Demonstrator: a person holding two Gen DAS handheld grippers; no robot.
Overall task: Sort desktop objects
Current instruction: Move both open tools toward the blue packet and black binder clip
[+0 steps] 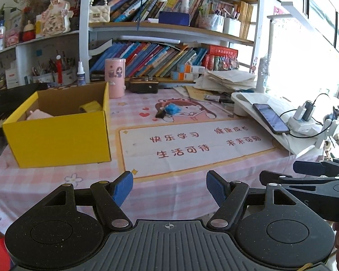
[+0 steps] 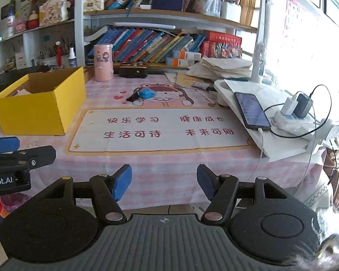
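Left tongs point(image 1: 169, 188) and right tongs point(image 2: 163, 181) released, side by side above near tabletop point(image 1: 169, 194) edge. Wide bare mat point(image 2: 158, 131) ahead. Blue object point(image 2: 147, 94) at mat's far end. Yellow box point(image 1: 56, 133) left, holding pink item point(image 1: 37, 114), possibly yellow roll point(image 1: 90, 106).

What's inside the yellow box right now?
In the left wrist view the yellow box holds a pale pink soft item near its left front and a yellow roll-like item toward the back right. The front wall hides the floor, so more may lie there.
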